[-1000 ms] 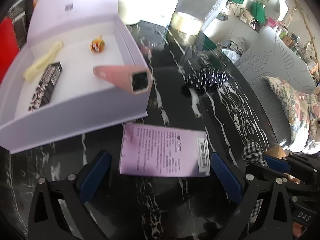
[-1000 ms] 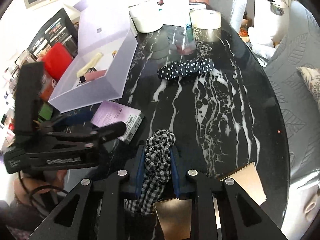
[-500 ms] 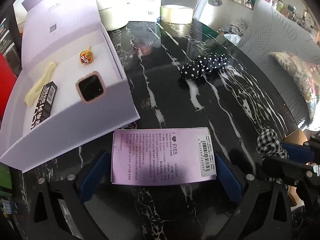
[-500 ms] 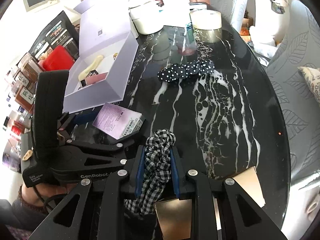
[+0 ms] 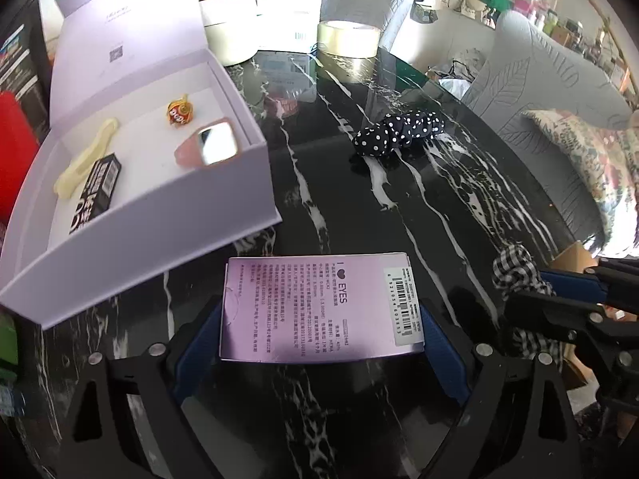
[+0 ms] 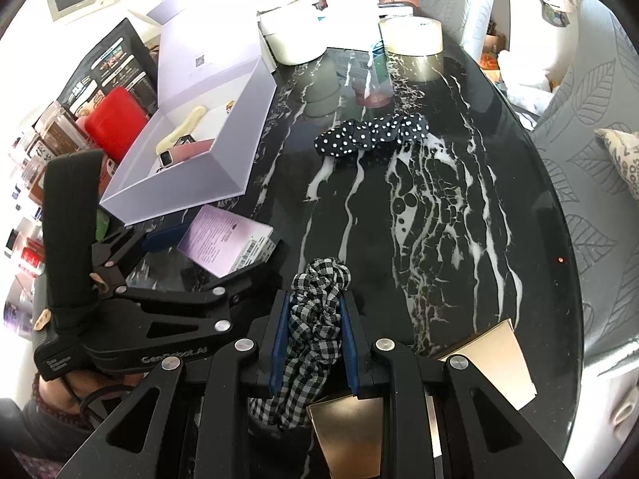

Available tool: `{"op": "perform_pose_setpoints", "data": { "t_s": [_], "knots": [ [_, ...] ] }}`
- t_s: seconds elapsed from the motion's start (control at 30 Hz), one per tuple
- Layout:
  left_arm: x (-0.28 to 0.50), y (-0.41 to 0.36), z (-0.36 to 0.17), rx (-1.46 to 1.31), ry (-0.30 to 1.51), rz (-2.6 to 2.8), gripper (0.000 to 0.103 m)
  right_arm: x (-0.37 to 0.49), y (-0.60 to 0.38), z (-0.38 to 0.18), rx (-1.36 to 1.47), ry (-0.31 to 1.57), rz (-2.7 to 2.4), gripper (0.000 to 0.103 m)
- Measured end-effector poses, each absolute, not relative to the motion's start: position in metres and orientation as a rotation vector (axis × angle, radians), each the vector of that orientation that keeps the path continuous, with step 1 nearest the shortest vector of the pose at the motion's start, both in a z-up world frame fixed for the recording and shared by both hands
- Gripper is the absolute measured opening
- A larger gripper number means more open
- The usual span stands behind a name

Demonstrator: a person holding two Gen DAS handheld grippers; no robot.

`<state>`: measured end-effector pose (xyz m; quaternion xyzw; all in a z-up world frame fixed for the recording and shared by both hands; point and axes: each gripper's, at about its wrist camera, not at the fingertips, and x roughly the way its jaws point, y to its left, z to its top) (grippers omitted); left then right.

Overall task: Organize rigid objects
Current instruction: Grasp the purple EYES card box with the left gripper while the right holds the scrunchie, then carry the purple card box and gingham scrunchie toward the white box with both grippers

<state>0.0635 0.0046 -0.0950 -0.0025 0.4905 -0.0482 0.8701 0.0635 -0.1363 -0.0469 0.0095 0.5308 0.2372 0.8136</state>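
Your left gripper (image 5: 321,319) straddles the lilac carton (image 5: 319,307) on the black marble worktop (image 5: 399,207); its jaws have just been closing in, blue pads (image 5: 443,359) at the carton's two short ends, though whether they press yet cannot be told. Your right gripper (image 6: 313,335) is clamped on the checked scrunchie (image 6: 317,319). Just beyond the carton sits the open lavender box (image 5: 167,215) (a mirror (image 5: 215,145), a wrapped sweet (image 5: 179,111) and a black packet (image 5: 96,191) inside). Farther out lies a polka-dot scrunchie (image 5: 399,129).
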Motion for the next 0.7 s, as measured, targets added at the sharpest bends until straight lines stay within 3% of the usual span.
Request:
{"op": "perform_pose_setpoints", "data": {
  "t_s": [0.7],
  "knots": [
    [-0.015, 0.06, -0.059, -0.034, 0.972, 0.015, 0.093, 0.034, -0.088, -0.038, -0.021, 1.099, 0.636, 0.024]
  ]
}}
